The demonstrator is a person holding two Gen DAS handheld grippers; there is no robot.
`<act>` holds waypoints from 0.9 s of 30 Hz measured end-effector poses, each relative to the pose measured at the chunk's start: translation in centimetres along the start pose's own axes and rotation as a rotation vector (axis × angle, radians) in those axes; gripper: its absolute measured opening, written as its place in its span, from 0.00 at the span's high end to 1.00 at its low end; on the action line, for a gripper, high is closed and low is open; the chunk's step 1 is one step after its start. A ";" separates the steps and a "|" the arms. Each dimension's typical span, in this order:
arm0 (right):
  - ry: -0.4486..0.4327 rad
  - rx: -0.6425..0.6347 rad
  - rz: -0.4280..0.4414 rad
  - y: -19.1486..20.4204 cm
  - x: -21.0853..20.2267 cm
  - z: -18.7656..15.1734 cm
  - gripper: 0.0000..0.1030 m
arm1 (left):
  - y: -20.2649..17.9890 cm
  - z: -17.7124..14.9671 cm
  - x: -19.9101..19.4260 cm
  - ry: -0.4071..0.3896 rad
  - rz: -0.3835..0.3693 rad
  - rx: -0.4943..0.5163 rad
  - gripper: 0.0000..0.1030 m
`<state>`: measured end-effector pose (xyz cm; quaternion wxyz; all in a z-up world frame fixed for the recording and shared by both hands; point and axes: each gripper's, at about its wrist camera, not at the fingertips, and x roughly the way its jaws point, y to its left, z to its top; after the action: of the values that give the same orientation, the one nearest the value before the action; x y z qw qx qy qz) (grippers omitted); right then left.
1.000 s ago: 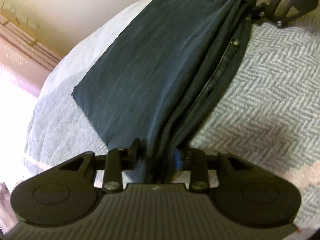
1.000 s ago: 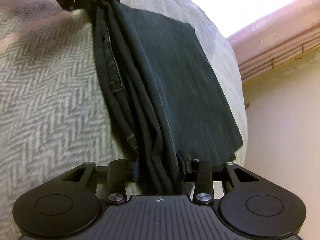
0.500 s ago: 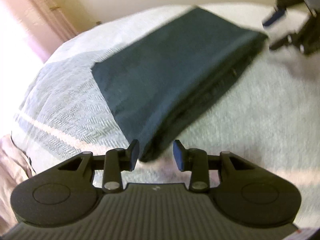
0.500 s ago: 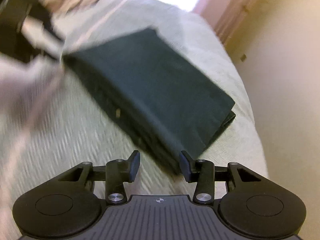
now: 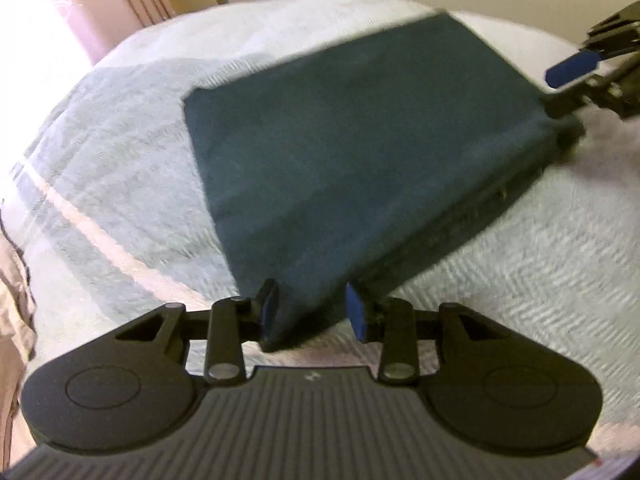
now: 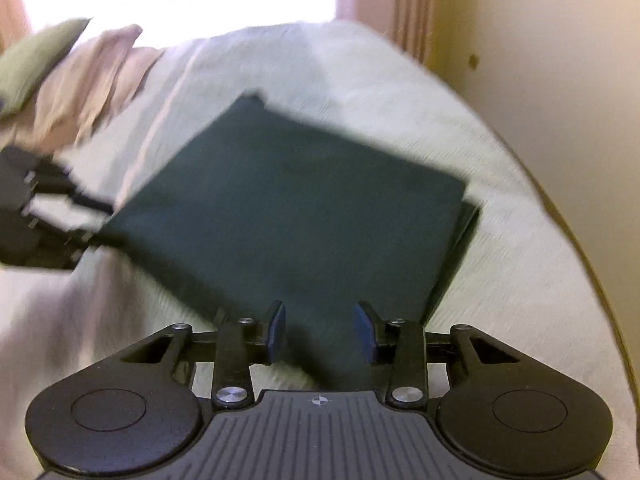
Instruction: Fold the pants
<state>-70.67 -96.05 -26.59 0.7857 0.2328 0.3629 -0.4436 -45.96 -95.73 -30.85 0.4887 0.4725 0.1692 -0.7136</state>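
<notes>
the dark folded cloth pants (image 5: 360, 152) lie flat on the pale herringbone bed cover (image 5: 540, 280). left claw (image 5: 312, 312) released; right claw (image 6: 320, 330) closing, both over pants corners, untouching.

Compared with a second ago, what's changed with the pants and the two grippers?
Both grippers let go: the left gripper and right gripper were clamped on bunched edges of the dark pants and now stand open, pulled back. The pants went from held to lying flat, folded. The bedspread is unchanged.
</notes>
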 end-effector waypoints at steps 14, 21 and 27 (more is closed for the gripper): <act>0.082 0.094 -0.066 -4.2 5.2 3.6 0.48 | 1.2 3.1 -0.8 0.035 0.036 -0.136 0.68; 0.063 0.237 -0.040 0.7 -4.3 -1.5 0.36 | -0.1 -0.2 -7.9 0.057 0.044 -0.344 0.36; 0.039 0.373 -0.087 5.4 -13.2 -3.5 0.33 | -0.7 -4.0 -15.8 0.018 0.030 -0.450 0.14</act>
<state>-71.81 -84.00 -18.28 0.7018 0.3670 0.2992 -0.5322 -43.30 -84.10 -19.73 0.5907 0.3606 0.3215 -0.6463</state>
